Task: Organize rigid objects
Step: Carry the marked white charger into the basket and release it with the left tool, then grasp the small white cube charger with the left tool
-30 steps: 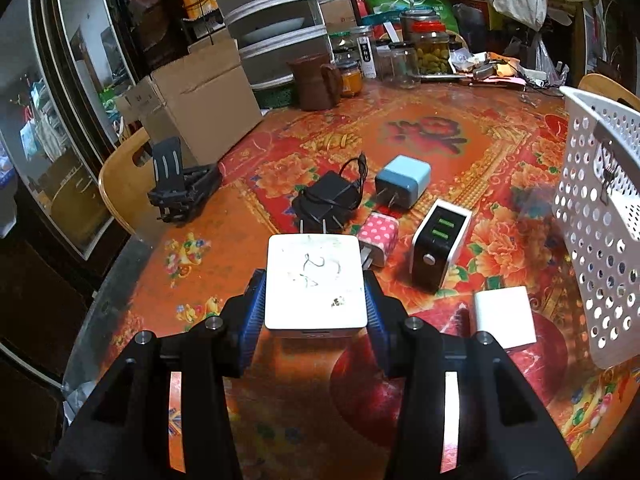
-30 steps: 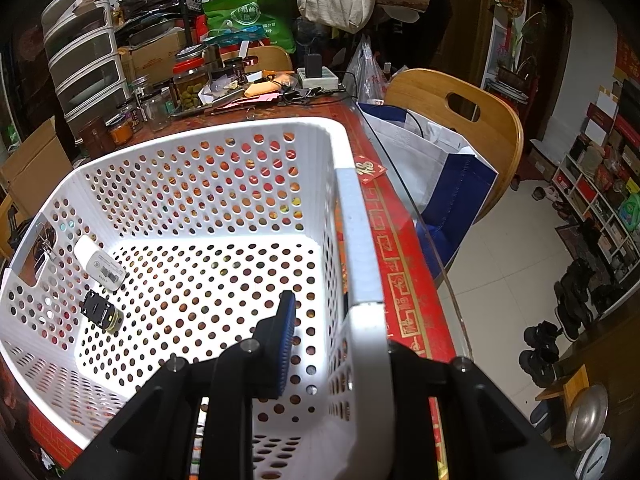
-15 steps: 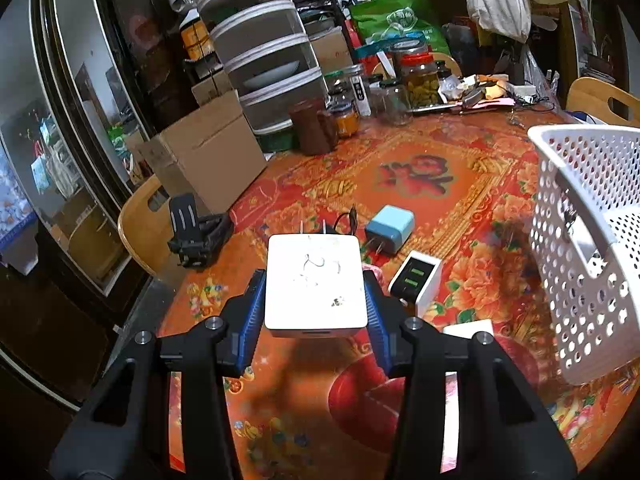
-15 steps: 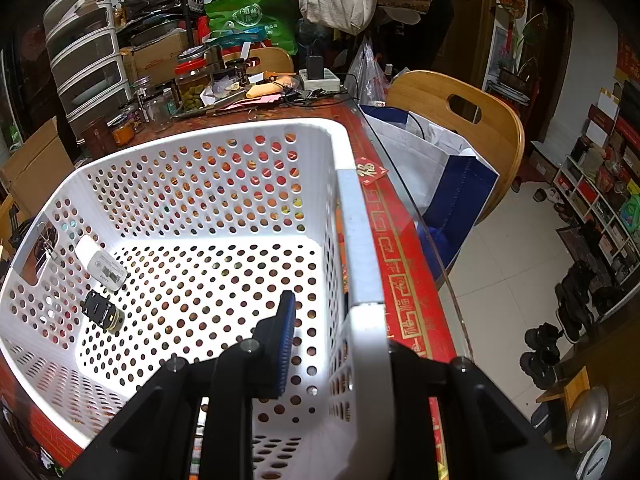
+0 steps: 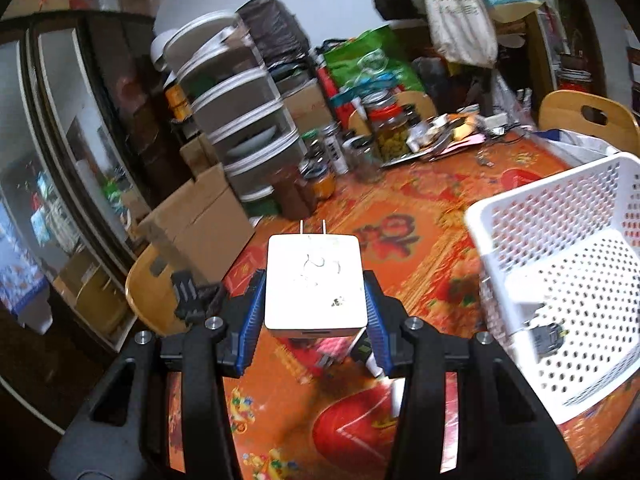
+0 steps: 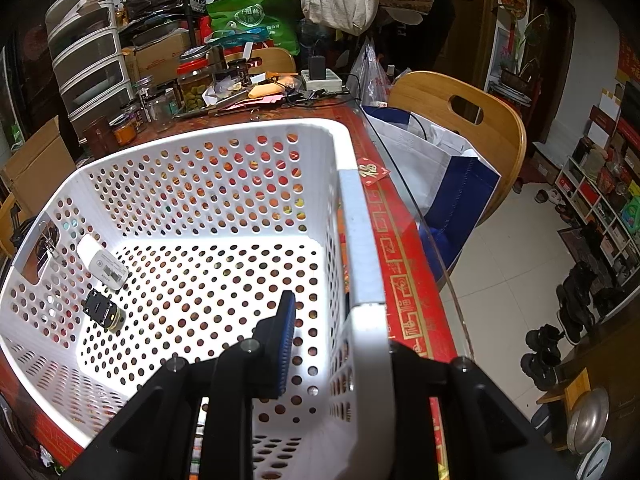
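The left gripper [image 5: 315, 312] is clamped on a white charger block [image 5: 315, 280], its blue-padded fingers [image 5: 253, 320] pressing the block's two sides. The block is held clear above the table [image 5: 420, 248], flat face up, with its two metal prongs pointing toward twelve o'clock. Directly beneath it, partly hidden, lie a pink adapter [image 5: 330, 350] and a dark one at about five o'clock from the block; the picture is blurred there and little more can be told.

The white perforated basket [image 5: 560, 240] stands on the table at three o'clock of the held block, well apart from it.

The right gripper [image 6: 332, 344] is closed on the basket's rim [image 6: 362, 240] at the near right-hand wall, one finger [image 6: 284, 344] inside the basket and the other outside, hidden behind the wall. Inside the basket, against the wall at nine o'clock, lie a small white adapter [image 6: 103, 264] and, just beside it toward six o'clock, a small black plug [image 6: 102, 312]. The rest of the basket floor is bare.

A wooden chair [image 6: 460, 120] with a blue and white bag on it stands beyond the table's edge at one o'clock of the basket.
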{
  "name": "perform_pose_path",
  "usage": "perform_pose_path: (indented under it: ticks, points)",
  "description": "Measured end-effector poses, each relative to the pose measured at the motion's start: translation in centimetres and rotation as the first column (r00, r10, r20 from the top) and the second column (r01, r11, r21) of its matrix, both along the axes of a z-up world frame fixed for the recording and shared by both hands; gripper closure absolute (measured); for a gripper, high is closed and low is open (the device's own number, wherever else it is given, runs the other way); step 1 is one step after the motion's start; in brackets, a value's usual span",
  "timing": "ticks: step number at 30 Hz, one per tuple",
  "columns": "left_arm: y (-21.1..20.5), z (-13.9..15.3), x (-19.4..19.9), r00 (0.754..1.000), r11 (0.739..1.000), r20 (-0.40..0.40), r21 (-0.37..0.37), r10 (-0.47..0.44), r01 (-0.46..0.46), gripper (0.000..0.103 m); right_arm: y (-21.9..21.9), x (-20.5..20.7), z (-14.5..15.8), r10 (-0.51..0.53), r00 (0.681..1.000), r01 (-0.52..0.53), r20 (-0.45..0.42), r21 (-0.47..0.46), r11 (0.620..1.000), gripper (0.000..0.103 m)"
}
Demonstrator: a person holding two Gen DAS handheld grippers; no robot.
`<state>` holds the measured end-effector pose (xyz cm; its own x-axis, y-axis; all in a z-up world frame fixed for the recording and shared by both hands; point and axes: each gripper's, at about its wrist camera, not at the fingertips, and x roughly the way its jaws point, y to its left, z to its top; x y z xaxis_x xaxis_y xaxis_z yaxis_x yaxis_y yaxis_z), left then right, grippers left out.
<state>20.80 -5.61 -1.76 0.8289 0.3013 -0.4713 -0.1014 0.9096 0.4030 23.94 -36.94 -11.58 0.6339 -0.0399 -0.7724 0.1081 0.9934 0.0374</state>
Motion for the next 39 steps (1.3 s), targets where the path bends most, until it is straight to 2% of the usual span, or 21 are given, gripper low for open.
perform_pose_path:
  ticks: [6,9,11,14,17,20,21,22,23,25,27,29,30,33,34,35,36,37,38,39]
  points:
    - [-5.1,1.1,1.0,0.991,0.992,-0.041,-0.003,-0.126,0.126,0.060,0.0,-0.1,0.0,0.000,1.000,0.000,0.004,0.007,1.000,0.079]
    - [-7.9,0.8,2.4,0.977,0.982,-0.104,-0.026,-0.187,0.185,0.060,-0.1,0.0,-0.1,-0.001,1.000,0.001,0.003,0.009,1.000,0.079]
    - [-10.3,-0.1,3.9,0.956,0.973,-0.181,-0.023,-0.228,0.228,0.060,-0.1,0.0,-0.1,0.001,1.000,-0.001,0.002,0.009,1.000,0.079]
    - [-14.1,-2.0,6.3,0.897,0.952,-0.327,-0.034,-0.299,0.305,0.060,-0.1,0.0,0.0,0.003,1.000,-0.003,0.004,0.010,1.000,0.079]
    - [-16.9,-4.3,8.7,0.810,0.935,-0.479,-0.076,-0.339,0.346,0.060,-0.3,0.0,-0.1,0.004,1.000,-0.004,0.007,0.017,1.000,0.079]
    - [-19.1,-6.9,10.4,0.741,0.931,-0.588,-0.063,-0.326,0.359,0.060,-0.3,0.0,-0.1,0.007,1.000,-0.007,0.006,0.021,1.000,0.079]
    - [-19.1,-7.6,10.6,0.726,0.931,-0.607,-0.063,-0.322,0.360,0.060,-0.3,0.0,-0.1,0.008,1.000,-0.008,0.006,0.021,1.000,0.079]
    - [-19.3,-8.4,10.9,0.696,0.931,-0.645,-0.068,-0.315,0.358,0.060,-0.3,0.0,-0.1,0.008,1.000,-0.008,0.006,0.021,1.000,0.078]
    - [-19.4,-8.5,11.2,0.688,0.932,-0.654,-0.077,-0.315,0.354,0.060,-0.3,0.0,-0.1,0.008,1.000,-0.008,0.005,0.022,1.000,0.078]
    - [-19.5,-9.3,11.5,0.680,0.934,-0.671,-0.049,-0.294,0.355,0.060,-0.3,0.0,-0.1,0.008,1.000,-0.008,0.007,0.022,1.000,0.078]
    - [-20.2,-9.9,11.8,0.651,0.928,-0.704,-0.031,-0.284,0.371,0.059,-0.2,0.1,-0.2,0.009,1.000,-0.009,0.006,0.022,1.000,0.078]
    - [-21.1,-11.0,11.9,0.605,0.918,-0.745,-0.026,-0.282,0.395,0.059,-0.3,0.0,-0.2,0.008,1.000,-0.008,0.005,0.022,1.000,0.078]
    - [-21.4,-11.4,11.8,0.595,0.914,-0.755,-0.014,-0.275,0.405,0.058,-0.2,0.0,-0.2,0.009,1.000,-0.009,0.004,0.022,1.000,0.078]
    - [-22.4,-12.3,11.7,0.591,0.902,-0.763,0.026,-0.261,0.432,0.049,-0.2,0.0,-0.2,0.007,1.000,-0.008,0.004,0.023,1.000,0.078]
    - [-22.5,-12.0,11.5,0.602,0.903,-0.751,0.019,-0.271,0.430,0.048,-0.3,0.0,-0.2,0.008,1.000,-0.008,0.006,0.023,1.000,0.078]
    - [-22.2,-11.0,11.3,0.625,0.906,-0.722,-0.007,-0.297,0.423,0.048,-0.3,0.0,-0.2,0.008,1.000,-0.009,0.005,0.024,1.000,0.078]
    - [-21.7,-10.3,11.3,0.637,0.908,-0.704,-0.025,-0.313,0.418,0.046,-0.3,0.0,-0.2,0.009,1.000,-0.010,0.005,0.025,1.000,0.078]
    - [-20.8,-8.9,10.8,0.661,0.911,-0.669,-0.057,-0.339,0.409,0.041,-0.2,0.0,-0.2,0.009,1.000,-0.010,0.003,0.025,1.000,0.078]
    - [-19.4,-7.2,10.1,0.693,0.913,-0.625,-0.085,-0.360,0.399,0.038,-0.1,0.1,-0.2,0.010,1.000,-0.010,0.000,0.025,1.000,0.078]
    - [-17.6,-5.4,9.0,0.731,0.915,-0.567,-0.112,-0.379,0.388,0.027,-0.1,0.1,-0.3,0.011,1.000,-0.011,-0.001,0.025,1.000,0.078]
